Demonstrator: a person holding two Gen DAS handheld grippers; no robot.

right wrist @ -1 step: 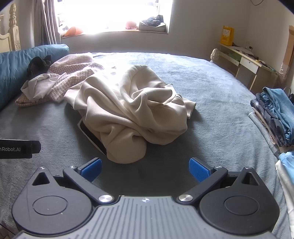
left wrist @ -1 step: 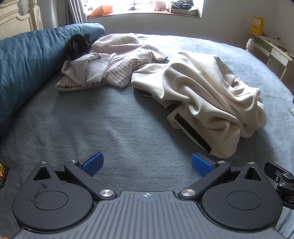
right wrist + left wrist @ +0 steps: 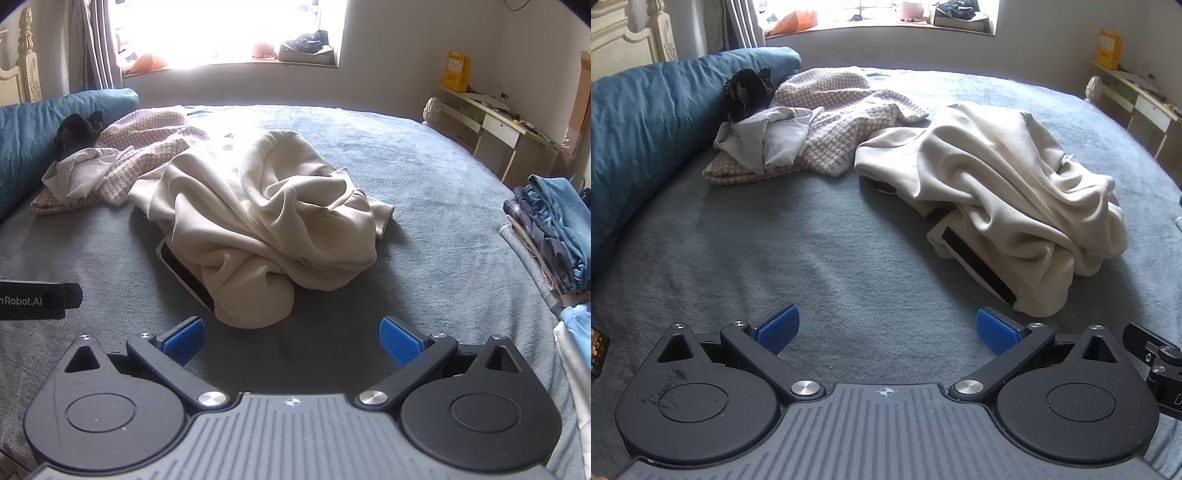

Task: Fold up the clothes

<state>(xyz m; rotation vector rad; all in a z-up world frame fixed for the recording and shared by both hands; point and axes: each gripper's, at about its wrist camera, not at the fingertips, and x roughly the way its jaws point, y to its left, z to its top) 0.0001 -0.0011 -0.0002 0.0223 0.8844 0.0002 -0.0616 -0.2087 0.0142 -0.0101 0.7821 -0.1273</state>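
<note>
A crumpled cream garment [image 3: 1004, 192] with a black stripe lies in a heap on the grey bed cover [image 3: 820, 254]; it also shows in the right wrist view [image 3: 258, 221]. My left gripper [image 3: 886, 330] is open and empty, low over the cover, short of the heap and to its left. My right gripper [image 3: 291, 338] is open and empty, just short of the heap's near end. Behind lie a pink-and-white checked garment [image 3: 846, 110], a pale grey garment [image 3: 768, 136] and a black item [image 3: 748, 90].
A long blue pillow [image 3: 639, 122] runs along the left side. A stack of folded clothes with jeans [image 3: 554, 229] sits at the bed's right edge. A desk [image 3: 495, 122] stands by the right wall. A window sill [image 3: 886, 22] holds clutter at the back.
</note>
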